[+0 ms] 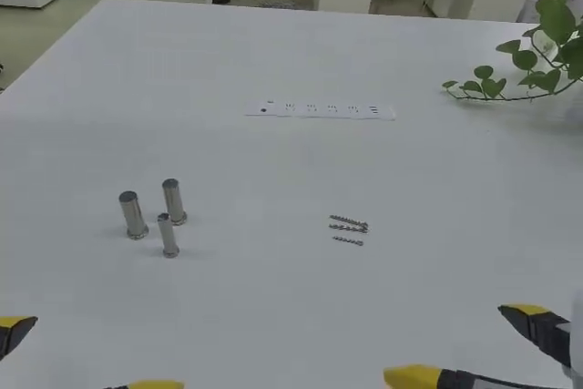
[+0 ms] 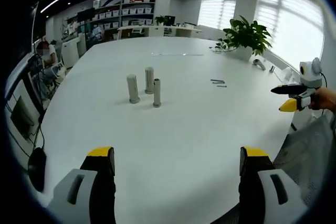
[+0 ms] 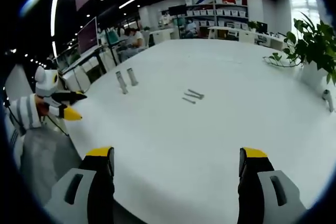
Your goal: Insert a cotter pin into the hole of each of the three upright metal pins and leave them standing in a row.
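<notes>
Nothing looks done yet: the three metal pins (image 1: 173,202) stand clustered, and the cotter pins (image 1: 348,225) lie loose well apart from them. The left gripper (image 2: 176,156) and right gripper (image 3: 176,156) are both spread and empty.

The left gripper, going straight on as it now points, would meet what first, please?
Probably the nearest upright metal pin, just left of centre ahead of the left gripper; only bare table lies before it. Depth is unclear; it might pass beside.

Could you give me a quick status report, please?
Open and empty: left gripper, right gripper. Three metal pins upright, clustered, not in a row. Three cotter pins lying loose, apart from them. Nothing blocking.
</notes>
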The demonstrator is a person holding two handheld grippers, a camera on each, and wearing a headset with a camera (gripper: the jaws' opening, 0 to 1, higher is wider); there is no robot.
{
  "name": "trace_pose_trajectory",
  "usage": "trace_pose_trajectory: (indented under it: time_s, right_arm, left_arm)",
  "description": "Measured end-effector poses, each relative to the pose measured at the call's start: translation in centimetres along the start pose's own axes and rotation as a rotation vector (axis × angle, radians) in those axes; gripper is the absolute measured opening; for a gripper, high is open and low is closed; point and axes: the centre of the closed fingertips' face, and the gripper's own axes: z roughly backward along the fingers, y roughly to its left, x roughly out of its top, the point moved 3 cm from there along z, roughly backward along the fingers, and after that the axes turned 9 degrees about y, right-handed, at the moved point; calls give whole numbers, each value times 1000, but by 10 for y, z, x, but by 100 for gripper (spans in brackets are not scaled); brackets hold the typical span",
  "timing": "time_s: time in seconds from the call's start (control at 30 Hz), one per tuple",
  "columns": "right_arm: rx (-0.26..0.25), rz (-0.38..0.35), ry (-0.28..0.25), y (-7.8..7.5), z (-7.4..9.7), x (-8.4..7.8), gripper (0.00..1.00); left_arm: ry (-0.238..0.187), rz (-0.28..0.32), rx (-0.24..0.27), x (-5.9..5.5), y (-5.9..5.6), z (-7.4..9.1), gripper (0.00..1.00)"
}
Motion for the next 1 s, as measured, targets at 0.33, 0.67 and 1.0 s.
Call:
trace_pose_trajectory:
  time_s: [0.33,0.67,1.0]
  right_arm:
    - [12,28,33,5,-5,0,100]
    - [16,37,45,7,-5,0,100]
    - [17,33,45,7,-5,-1,100]
  left_arm:
    - [10,5,-13,-2,-1,1,100]
    - [25,-3,-19,-2,-1,0,100]
    - [33,-17,-20,1,2,0,100]
